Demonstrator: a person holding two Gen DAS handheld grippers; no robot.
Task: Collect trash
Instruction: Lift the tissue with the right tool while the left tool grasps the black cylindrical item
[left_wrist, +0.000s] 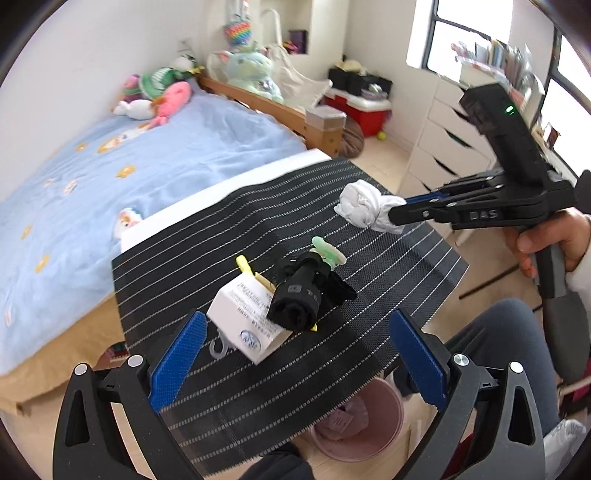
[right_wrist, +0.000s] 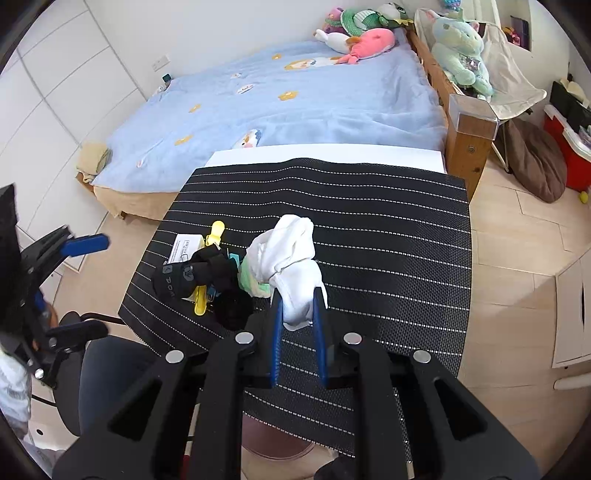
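Sock (right_wrist: 291, 266) white, bundled, clamped in right gripper (right_wrist: 298, 314), long axis continuing forward

Readable marks on the gripper, the box and the black roll

The right gripper (left_wrist: 397, 214) carries raised letters reading "DAS" on its black side. The white box (left_wrist: 245, 325) has lines of fine print too small to read and a round blue logo, its characters unclear. The black rolled item (right_wrist: 188, 277) bears pale lettering, partly readable as "DO".
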